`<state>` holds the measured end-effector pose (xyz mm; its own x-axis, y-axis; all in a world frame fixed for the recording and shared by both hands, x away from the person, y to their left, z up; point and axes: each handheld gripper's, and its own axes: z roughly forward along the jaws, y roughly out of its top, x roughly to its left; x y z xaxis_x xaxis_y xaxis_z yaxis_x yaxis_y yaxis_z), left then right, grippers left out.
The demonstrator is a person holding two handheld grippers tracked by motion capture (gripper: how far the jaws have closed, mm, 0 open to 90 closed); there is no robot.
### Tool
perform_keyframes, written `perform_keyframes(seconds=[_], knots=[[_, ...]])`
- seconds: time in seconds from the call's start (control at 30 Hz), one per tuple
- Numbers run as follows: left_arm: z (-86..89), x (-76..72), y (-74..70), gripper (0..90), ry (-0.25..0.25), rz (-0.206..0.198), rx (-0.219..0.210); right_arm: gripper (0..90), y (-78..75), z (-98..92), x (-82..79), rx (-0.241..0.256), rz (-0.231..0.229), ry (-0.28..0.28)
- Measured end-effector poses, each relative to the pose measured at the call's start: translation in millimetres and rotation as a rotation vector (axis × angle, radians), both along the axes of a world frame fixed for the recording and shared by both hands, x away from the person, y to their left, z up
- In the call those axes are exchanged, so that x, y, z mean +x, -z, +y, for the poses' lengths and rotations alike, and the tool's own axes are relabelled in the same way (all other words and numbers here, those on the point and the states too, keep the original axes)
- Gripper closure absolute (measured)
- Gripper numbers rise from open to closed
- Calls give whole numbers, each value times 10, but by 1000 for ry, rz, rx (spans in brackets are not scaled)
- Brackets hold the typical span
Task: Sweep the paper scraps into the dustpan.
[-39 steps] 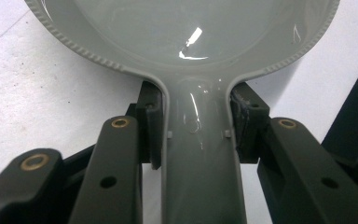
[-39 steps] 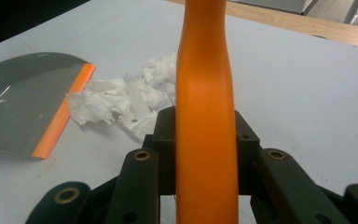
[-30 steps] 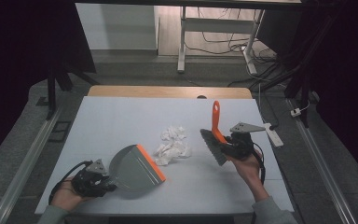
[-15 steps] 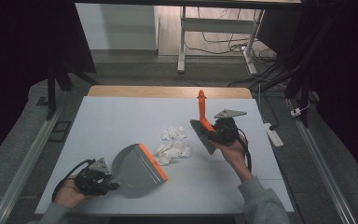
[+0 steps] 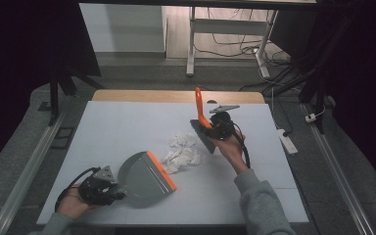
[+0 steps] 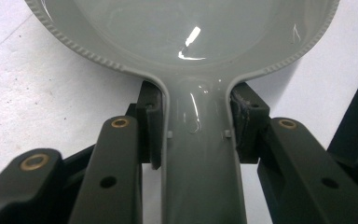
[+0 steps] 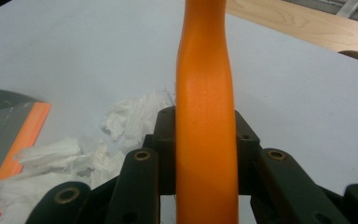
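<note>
Since a second ago the right gripper [image 5: 214, 126] has carried the brush [image 5: 201, 125] from the 4 o'clock side of the tabletop [image 5: 127, 122] up toward 1 o'clock, past the crumpled paper [image 5: 182, 152], while the left gripper [image 5: 99, 186] and its dustpan [image 5: 144, 177] have stayed put. The right forearm, in a grey sleeve [image 5: 262, 205], reaches in from 5 o'clock and slants up toward 11 o'clock, the hand wrapped round the gripper body from below. The brush's orange handle stands nearly upright, its dark head just at the 2 o'clock edge of the paper. In the right gripper view the fingers [image 7: 165, 140] are clamped on either side of that handle. The left hand [image 5: 73, 205] rests low at 7 o'clock on the tabletop. Its fingers [image 6: 151, 123] pinch the grey dustpan's handle between them. The pan lies flat, its orange lip turned toward 2 o'clock and touching the near edge of the paper, which sits between pan and brush near the tabletop's centre.
</note>
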<state>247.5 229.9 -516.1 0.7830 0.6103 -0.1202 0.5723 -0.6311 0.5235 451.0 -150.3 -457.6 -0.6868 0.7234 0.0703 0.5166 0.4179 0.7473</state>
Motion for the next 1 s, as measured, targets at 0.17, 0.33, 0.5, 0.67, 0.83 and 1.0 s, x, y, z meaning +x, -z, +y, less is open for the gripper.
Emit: perform_keyframes(seconds=[0.17, 0.33, 0.5, 0.67, 0.83, 1.0], knots=[[-8, -4, -6, 618, -4, -4, 2, 704, 37, 59, 62, -8, 12, 3], [-22, -4, 3, 619, -5, -2, 0, 704, 74, 123, 133, -31, 24, 5], [-14, -4, 5, 618, -5, -2, -1, 704, 113, 159, 229, -47, 52, 37], [-13, -3, 2, 619, -6, -4, 1, 704, 136, 223, 328, -75, 76, 44], [-11, -1, 4, 619, -5, -5, 0, 705, 148, 300, 383, -107, 98, 46], [-11, -5, -1, 618, -7, -9, 2, 705, 170, 386, 405, -121, 115, 34]])
